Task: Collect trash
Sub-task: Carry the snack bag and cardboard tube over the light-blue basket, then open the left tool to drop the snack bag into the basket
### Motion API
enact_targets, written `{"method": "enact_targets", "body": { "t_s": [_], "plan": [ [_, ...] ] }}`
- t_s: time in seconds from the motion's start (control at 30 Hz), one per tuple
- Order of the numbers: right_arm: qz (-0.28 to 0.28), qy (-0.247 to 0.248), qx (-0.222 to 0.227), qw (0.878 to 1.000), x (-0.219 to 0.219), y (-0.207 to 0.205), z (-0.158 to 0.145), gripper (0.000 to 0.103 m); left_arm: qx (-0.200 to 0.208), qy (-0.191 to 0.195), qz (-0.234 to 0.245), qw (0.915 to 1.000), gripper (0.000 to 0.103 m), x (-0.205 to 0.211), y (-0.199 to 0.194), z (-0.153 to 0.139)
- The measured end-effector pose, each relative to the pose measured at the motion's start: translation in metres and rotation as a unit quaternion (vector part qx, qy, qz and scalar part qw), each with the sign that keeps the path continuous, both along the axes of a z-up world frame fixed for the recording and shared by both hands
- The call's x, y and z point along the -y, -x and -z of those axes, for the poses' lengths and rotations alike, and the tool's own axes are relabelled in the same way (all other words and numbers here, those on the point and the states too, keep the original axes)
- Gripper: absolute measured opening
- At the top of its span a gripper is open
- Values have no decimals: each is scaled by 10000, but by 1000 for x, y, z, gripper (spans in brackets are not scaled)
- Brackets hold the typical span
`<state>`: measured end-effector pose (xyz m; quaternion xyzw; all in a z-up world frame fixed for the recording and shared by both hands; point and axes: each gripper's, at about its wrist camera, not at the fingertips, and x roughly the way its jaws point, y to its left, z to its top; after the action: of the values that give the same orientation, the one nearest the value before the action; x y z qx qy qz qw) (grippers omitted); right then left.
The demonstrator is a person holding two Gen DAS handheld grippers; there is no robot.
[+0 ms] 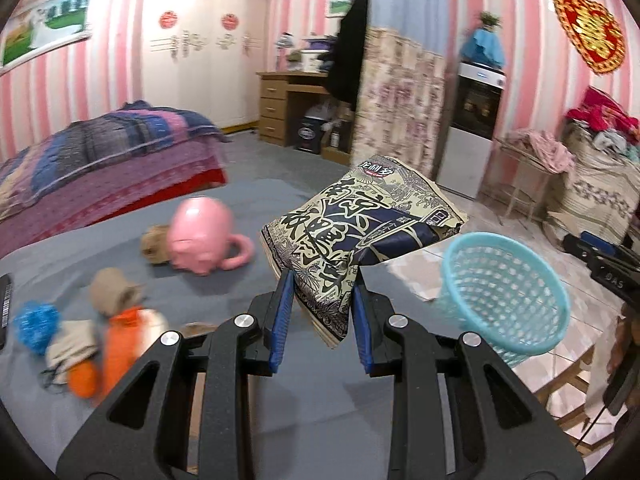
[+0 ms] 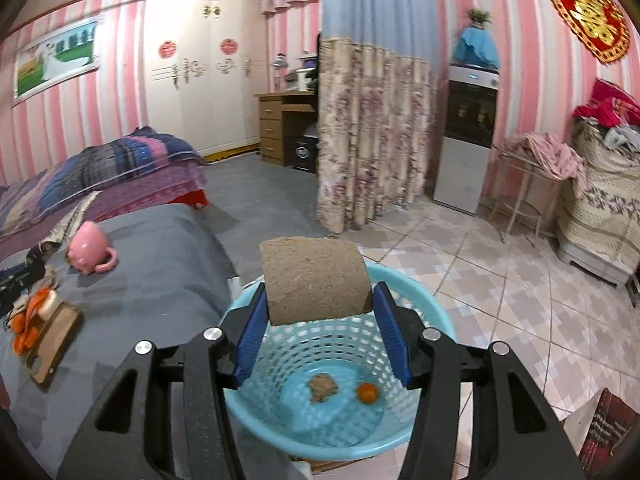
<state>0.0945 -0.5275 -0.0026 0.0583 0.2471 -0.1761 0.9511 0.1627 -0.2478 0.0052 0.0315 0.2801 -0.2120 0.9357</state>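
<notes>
Fingers (image 2: 384, 312) of right gripper (image 2: 320, 320) around cardboard roll (image 2: 314, 280), seemingly above basket (image 2: 256, 412).

Glossy crinkled foil wrapper (image 1: 352, 236); rough matt cardboard tube (image 2: 316, 284); smooth plastic mesh basket (image 2: 420, 320); glossy ceramic-looking pink mug (image 1: 200, 236); matt grey cloth counter (image 2: 160, 280); shiny floor tiles (image 2: 500, 280).

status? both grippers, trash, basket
Left gripper shut on snack bag, short of the basket. Right gripper shut on paper roll, over basket. Two scraps already inside. Nothing in the way.
</notes>
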Motion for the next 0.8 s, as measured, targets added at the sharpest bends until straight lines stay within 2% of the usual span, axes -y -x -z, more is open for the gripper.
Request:
{"method": "enact_targets", "body": {
  "t_s": [0.33, 0.6, 0.8],
  "plan": [
    [533, -166, -87, 9984, 53, 9, 17, 52, -183, -116, 970, 9950, 27, 116, 3, 18],
    [862, -393, -78, 9955, 87, 19, 27, 52, -536, -14, 1457, 9879, 27, 176, -2, 38],
    [1010, -455, -76, 9938, 101, 26, 31, 52, -661, -246, 1661, 9836, 27, 211, -3, 59]
  ]
}}
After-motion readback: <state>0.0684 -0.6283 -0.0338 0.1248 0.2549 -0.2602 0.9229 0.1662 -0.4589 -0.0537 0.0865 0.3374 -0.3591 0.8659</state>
